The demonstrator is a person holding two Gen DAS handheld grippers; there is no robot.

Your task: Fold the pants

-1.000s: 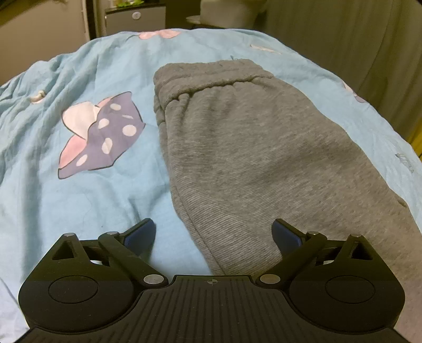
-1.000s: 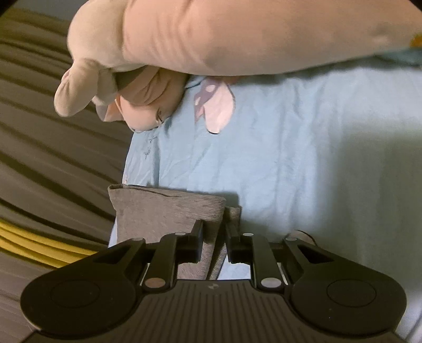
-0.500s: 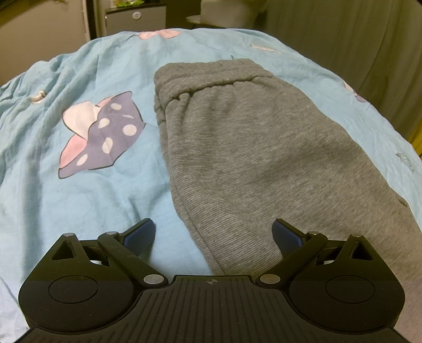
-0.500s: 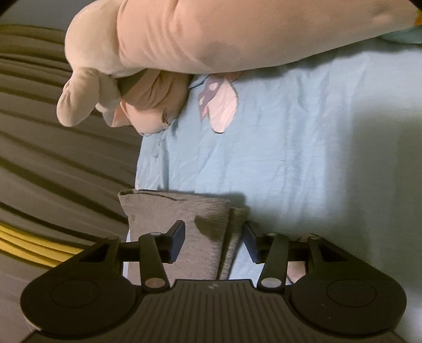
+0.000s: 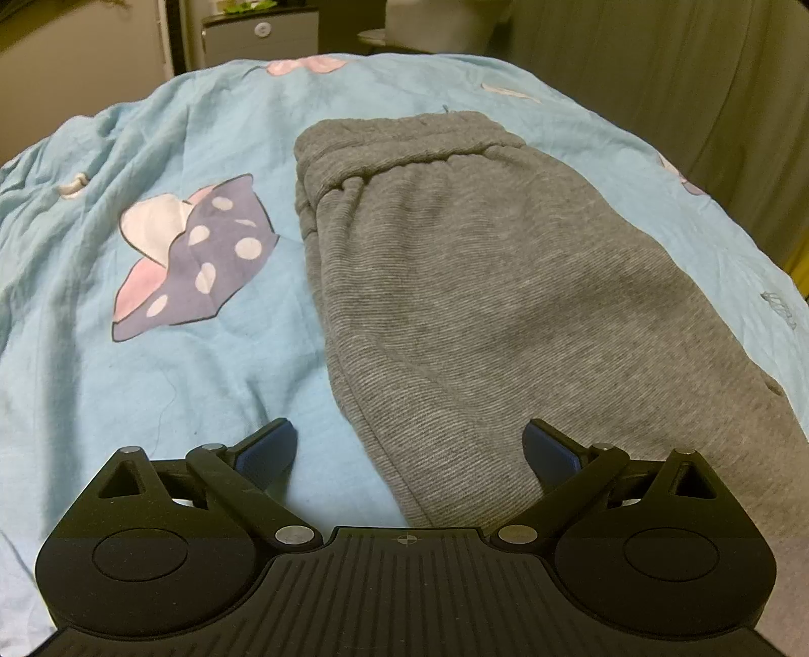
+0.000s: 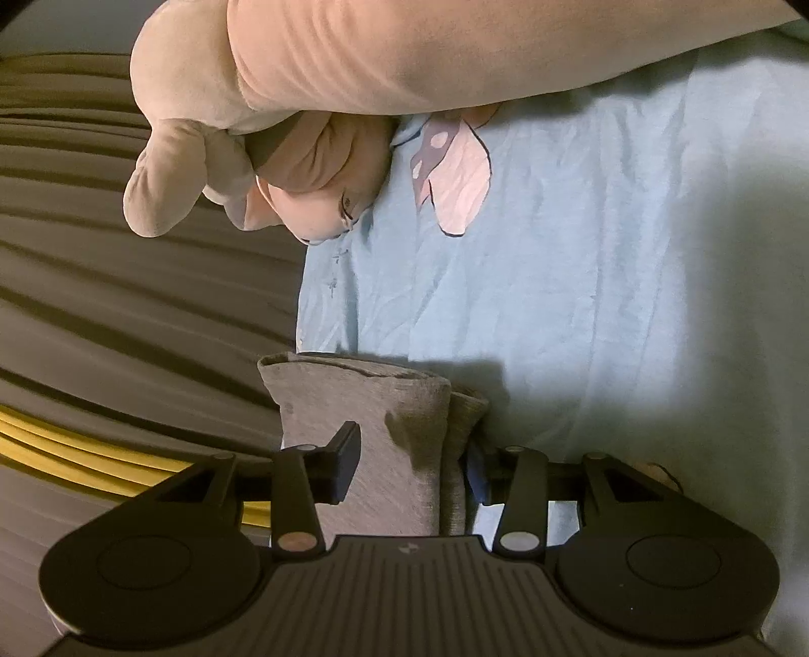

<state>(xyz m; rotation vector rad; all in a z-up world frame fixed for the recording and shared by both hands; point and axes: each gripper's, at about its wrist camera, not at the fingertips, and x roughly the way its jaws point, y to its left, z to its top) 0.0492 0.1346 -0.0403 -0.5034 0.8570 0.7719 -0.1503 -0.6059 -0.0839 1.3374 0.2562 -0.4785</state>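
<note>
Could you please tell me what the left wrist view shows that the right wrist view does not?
Only the left wrist view shows the elastic waistband, a navy polka-dot bow print and the wide-open left gripper. Only the right wrist view shows the pink plush toy, the cuff ends and the right gripper, whose jaws have just been closing around them. Both show the grey knitted pants on the light blue sheet.

- Pretty clearly a bedroom in someone's home.
- Whole surface is a bed with a light blue sheet [image 5: 101,384] printed with cartoon polka-dot bows [image 5: 194,257].
- Pink plush toy [image 6: 283,151] lying at 12 o'clock in the right wrist view.
- Long curtains [image 5: 657,91] hanging at 1 o'clock past the bed.
- Small grey cabinet [image 5: 258,38] at 11 o'clock.
</note>
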